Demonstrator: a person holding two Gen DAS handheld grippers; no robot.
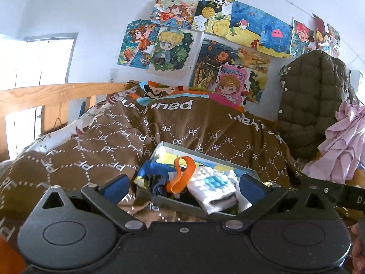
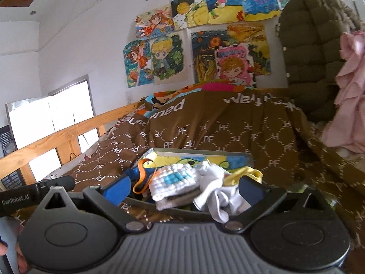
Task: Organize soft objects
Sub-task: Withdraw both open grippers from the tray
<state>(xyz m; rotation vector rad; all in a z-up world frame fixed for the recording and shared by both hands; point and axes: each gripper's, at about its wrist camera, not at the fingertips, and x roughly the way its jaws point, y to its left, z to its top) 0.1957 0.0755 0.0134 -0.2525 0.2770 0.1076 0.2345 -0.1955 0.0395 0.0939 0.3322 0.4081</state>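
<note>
Both claws hang released with nothing between their blue pads: the left gripper [image 1: 183, 188] and the right gripper [image 2: 182, 189] sit at the near rim of a shallow tray [image 1: 206, 157] on a brown blanket [image 1: 95, 150]. Piled in the tray are a white cloth [image 1: 214, 190], an orange band [image 1: 182, 173] and a yellow cloth [image 2: 244, 174]; white fabric spills over the near edge. Open blanket lies beyond the tray. A wooden rail [image 1: 54, 94] bounds the left; a quilted coat [image 1: 312, 100] and pink cloth [image 1: 342, 143] crowd the right.
</note>
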